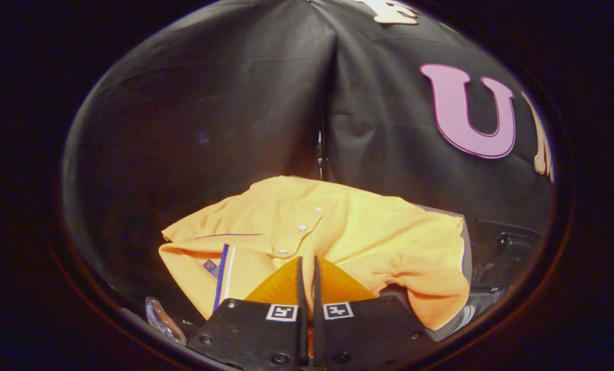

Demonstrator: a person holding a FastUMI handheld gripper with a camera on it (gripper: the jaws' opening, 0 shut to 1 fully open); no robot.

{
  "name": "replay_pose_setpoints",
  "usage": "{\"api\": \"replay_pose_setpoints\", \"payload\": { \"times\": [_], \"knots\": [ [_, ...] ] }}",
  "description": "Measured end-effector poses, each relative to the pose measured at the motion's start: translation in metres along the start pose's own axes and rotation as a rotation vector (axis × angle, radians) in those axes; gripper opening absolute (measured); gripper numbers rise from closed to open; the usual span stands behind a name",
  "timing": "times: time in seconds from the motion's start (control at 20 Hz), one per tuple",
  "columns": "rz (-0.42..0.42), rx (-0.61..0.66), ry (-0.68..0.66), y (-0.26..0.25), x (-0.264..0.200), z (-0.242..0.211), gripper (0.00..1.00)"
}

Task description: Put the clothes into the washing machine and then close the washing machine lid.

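Against the booth's black cloth wall [209, 129], the gripper [307, 265] pinched a fold of the orange polo shirt [338, 226], fingers nearly together.

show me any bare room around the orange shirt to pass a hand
Dark open room lies left of the orange shirt, toward the booth wall. To its right, dark hardware crowds in. The hand-held gripper, fingers nearly together, appears pinched on the shirt's front edge.

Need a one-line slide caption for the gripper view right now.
Hand-held gripper, fingers nearly closed, pinching the folded orange polo shirt before the black booth wall.
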State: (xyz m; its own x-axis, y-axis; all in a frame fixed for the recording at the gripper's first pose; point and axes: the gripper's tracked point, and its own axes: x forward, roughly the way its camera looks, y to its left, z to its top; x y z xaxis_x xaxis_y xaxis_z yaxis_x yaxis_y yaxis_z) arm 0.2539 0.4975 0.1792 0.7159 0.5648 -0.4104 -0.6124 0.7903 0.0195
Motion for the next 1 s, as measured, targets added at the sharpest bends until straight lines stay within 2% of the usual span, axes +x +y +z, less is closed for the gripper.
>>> {"api": "replay_pose_setpoints", "payload": {
  "times": [0.05, 0.25, 0.4, 1.0],
  "knots": [
    [-0.004, -0.011, -0.005, -0.002, -0.001, -0.001, 0.01],
    [-0.035, -0.016, -0.070, -0.007, -0.009, 0.009, 0.00],
    [-0.067, 0.015, -0.111, -0.027, -0.038, 0.016, 0.00],
    [-0.425, 0.062, -0.294, -0.167, -0.163, 0.057, 0.00]
  ]
}}
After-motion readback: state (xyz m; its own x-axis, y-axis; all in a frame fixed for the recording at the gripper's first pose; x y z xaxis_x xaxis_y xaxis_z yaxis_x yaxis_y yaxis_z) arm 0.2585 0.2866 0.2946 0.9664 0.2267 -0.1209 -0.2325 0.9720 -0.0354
